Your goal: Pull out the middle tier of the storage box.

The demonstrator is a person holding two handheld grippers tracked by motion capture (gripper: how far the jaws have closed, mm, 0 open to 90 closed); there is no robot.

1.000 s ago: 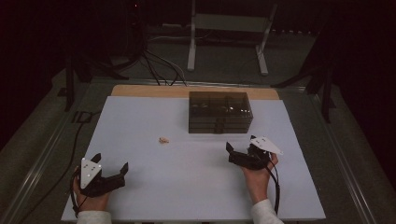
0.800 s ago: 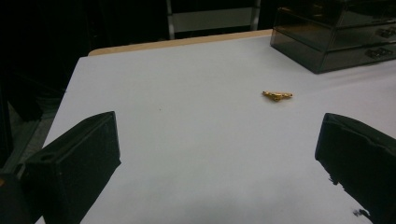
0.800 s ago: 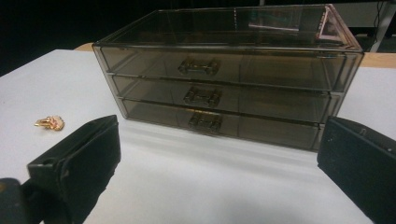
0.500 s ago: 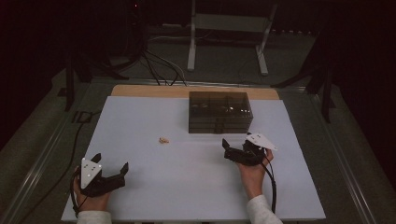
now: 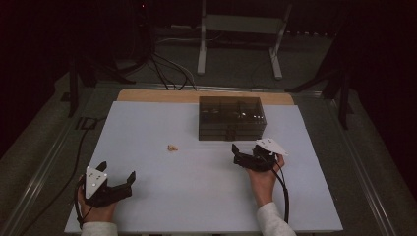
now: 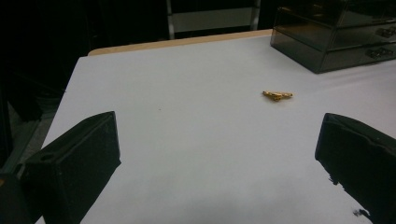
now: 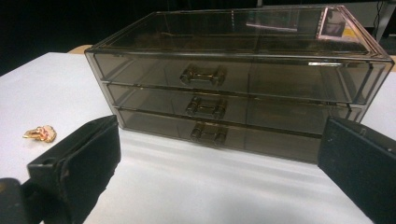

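Right gripper (image 5: 241, 156) wide open, holding nothing, squared up to the front of the smoked drawer box (image 5: 231, 118) — jaws straddle the stack of three drawers, bottom drawer handle (image 7: 208, 132) sits lowest between them, so likely lining up for a pull on one of the handles; can't tell which yet. Not touching the box, just short of its front face. Box sits toward the desk's far edge, right of centre, all three drawers shut, fronts facing the near edge, which suits a straight pull-out toward the person. Left gripper (image 5: 118, 181) parked by the desk's near-left corner, also fully spread and empty, aimed out across bare desk (image 5: 147, 123); looks idle, kept clear of the working side. Small gold trinket (image 5: 172, 147) lies loose on the desk about mid-way, left of the box front and well apart from both grippers — probably the item meant for a drawer once one is open.
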